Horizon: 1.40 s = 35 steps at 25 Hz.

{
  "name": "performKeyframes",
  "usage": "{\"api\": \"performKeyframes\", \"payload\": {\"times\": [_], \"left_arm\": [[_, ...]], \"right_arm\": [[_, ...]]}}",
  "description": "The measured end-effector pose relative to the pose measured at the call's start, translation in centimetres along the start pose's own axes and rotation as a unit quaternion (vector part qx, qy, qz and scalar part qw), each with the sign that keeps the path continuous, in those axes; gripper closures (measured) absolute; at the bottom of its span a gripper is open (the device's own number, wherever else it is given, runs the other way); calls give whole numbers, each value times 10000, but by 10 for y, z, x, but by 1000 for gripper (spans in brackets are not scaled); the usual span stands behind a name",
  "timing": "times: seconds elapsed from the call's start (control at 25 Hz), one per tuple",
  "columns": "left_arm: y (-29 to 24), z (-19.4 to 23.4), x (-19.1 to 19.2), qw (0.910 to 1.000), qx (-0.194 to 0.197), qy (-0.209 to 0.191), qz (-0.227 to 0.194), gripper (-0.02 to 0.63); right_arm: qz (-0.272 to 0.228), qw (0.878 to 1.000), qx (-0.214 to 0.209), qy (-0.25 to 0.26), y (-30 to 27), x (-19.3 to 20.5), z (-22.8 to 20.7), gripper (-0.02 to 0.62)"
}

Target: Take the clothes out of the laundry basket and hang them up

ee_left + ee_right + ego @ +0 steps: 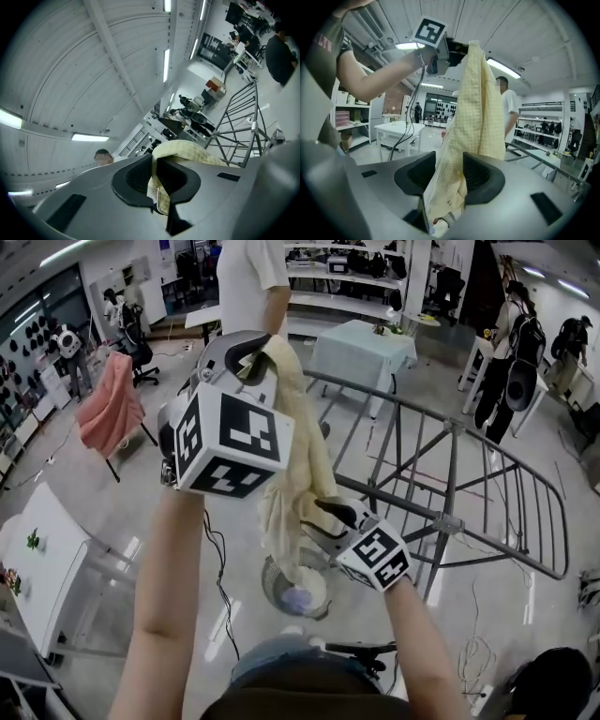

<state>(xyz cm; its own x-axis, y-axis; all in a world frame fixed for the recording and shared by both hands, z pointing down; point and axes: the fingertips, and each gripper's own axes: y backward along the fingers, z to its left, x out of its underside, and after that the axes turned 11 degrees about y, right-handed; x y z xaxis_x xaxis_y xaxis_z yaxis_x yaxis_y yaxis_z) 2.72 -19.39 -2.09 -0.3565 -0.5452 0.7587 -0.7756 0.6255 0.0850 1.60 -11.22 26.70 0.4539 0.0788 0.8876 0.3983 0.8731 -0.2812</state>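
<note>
**Item:** yellow checked garment [298, 474] — clear of the floor, hanging in front of me between both tongs. It is just beside the grey drying rack [450, 427], not yet on it.

**Left gripper** [156, 177]: raised high, jaws clamped on a fold of the garment's top edge. I carry the whole weight here.

**Right gripper** [449, 176]: lower down, jaws parted. The cloth runs loosely through the gap and the pads do not seem to pinch it.

**Basket** [295, 592]: round, on the floor below my hands, with something pale left inside.

**Step in hand, as I judge it:** spreading the piece for the rack.

**Method:**
- Hold the left clamp firm.
- Find a hem or corner with the right rather than the bunched middle, and close there.
- Draw the two apart so the fabric opens flat before I lay it over a rail.

**Risk noted** — a trailing end could catch on a bar.
</note>
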Motion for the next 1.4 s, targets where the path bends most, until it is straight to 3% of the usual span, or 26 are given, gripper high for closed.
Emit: {"api": "performKeyframes", "payload": {"times": [0.2, 0.28, 0.48, 0.6, 0.68, 0.72, 0.88, 1.08, 1.24, 1.32, 1.4], "left_arm": [[-7, 7, -6, 10000, -3, -52, -15, 580], [-11, 8, -8, 10000, 44, -58, -65, 580], [-26, 7, -1, 9996, 242, 2, -155, 580], [-36, 11, 6, 9989, 365, 193, -221, 580], [-44, 16, 11, 9984, 387, 325, -259, 580], [-48, 20, 15, 9984, 371, 358, -247, 580], [-62, 35, 39, 9989, 317, 352, -44, 580], [-80, 47, 66, 9990, 253, 316, 166, 580], [-97, 49, 74, 9996, 169, 123, 185, 580], [-108, 53, 71, 9998, 27, -54, 168, 580], [-119, 58, 66, 9994, -92, -294, 132, 580]], "right_arm": [[587, 9962, 297, -572, -42, 26, -24, 377], [522, 9957, 180, -748, -57, 26, -27, 307], [344, 9965, 93, -761, -89, 22, -40, 286], [144, 9980, 38, -611, -90, 17, -43, 323], [74, 9987, 84, -489, -86, 15, -45, 462], [99, 9990, 99, -426, -81, 16, -44, 499], [536, 9983, 207, -111, -40, 24, -49, 526], [995, 9918, 795, 113, 34, 18, -92, 546], [1480, 9704, 1737, 785, 89, -14, -150, 552], [1737, 9511, 2295, 1123, 110, -37, -186, 552], [2057, 9242, 2837, 1517, 129, -60, -219, 552]]}}
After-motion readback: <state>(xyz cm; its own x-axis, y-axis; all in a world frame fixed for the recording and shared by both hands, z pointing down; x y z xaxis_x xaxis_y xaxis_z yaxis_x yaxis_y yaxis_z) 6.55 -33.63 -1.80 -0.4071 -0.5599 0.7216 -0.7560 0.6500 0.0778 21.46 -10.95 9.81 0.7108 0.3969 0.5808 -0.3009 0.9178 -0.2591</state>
